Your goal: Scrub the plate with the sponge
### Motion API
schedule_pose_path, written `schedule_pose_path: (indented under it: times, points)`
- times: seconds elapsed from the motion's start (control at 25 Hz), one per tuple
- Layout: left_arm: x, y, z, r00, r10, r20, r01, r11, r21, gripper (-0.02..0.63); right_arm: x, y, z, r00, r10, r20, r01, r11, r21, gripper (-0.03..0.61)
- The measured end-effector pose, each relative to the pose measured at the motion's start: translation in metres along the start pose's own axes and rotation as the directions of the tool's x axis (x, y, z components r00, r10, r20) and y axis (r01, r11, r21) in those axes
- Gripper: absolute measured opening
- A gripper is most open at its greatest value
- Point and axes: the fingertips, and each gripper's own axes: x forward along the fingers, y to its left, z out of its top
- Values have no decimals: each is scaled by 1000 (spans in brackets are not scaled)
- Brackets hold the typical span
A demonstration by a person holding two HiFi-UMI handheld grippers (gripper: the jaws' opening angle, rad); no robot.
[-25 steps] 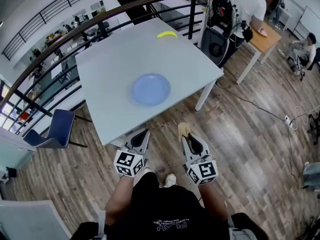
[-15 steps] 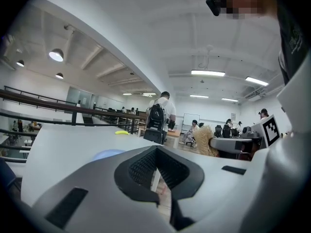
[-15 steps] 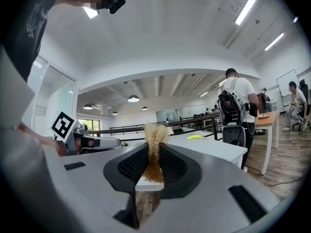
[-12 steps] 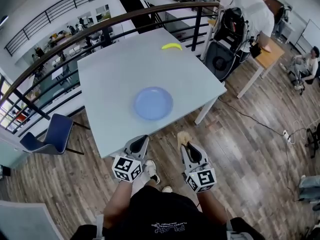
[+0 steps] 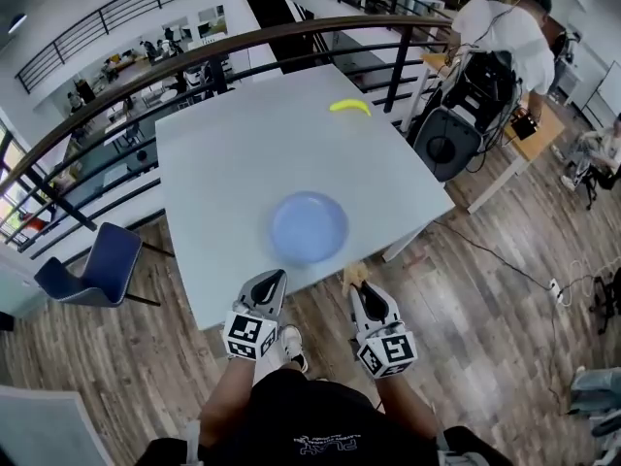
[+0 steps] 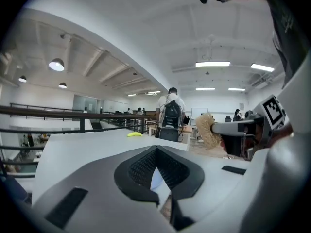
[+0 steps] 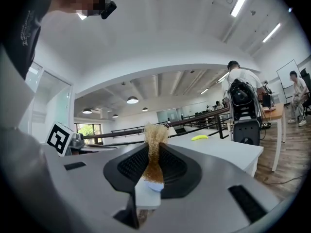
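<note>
Standing view of the approach step, read from left to right. A blue chair stands at the left, beside the white table. The left gripper is held just short of the table's near edge, its jaws pressed together with nothing between them. The blue plate lies flat on the table close to that edge, ahead of and between the two grippers, touched by neither. The right gripper pinches a tan, fibrous sponge, whose frayed end stands out beyond the jaw tips, and is also off the table. A banana lies at the far side of the tabletop, well apart from the plate; a person with a backpack stands by the railing at the right. Scrubbing appears not yet begun. The next move likely calls for carrying the sponge forward and down onto the plate's face, with the left gripper perhaps bracing the rim so the plate does not slide.
</note>
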Motion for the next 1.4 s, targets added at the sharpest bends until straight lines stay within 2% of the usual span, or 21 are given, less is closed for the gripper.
schedule_pose_path:
  times: [0.08, 0.28, 0.4, 0.68, 0.96, 1.4]
  points:
    - [9, 10, 2, 1000, -8, -11, 8, 1000, 24, 8, 19, -1, 2, 1000, 17, -11, -17, 1000, -22, 69]
    - [35, 37, 15, 1000, -26, -9, 26, 1000, -5, 8, 66, -3, 8, 999, 42, -32, -44, 996, -72, 69]
    - [49, 51, 30, 998, -54, 20, 55, 997, -46, 8, 93, -3, 12, 998, 56, -38, -59, 993, -107, 69]
    - [69, 77, 55, 995, -90, 50, 93, 994, -49, 8, 141, 10, 28, 997, 75, -29, -79, 986, -147, 69]
    - [71, 107, 65, 993, -89, 81, 95, 992, -78, 8, 166, 27, 30, 997, 64, -36, -69, 989, -134, 69]
    - [70, 142, 77, 992, -57, 112, 66, 994, -87, 8, 198, 44, 45, 996, 80, -31, -84, 981, -174, 71]
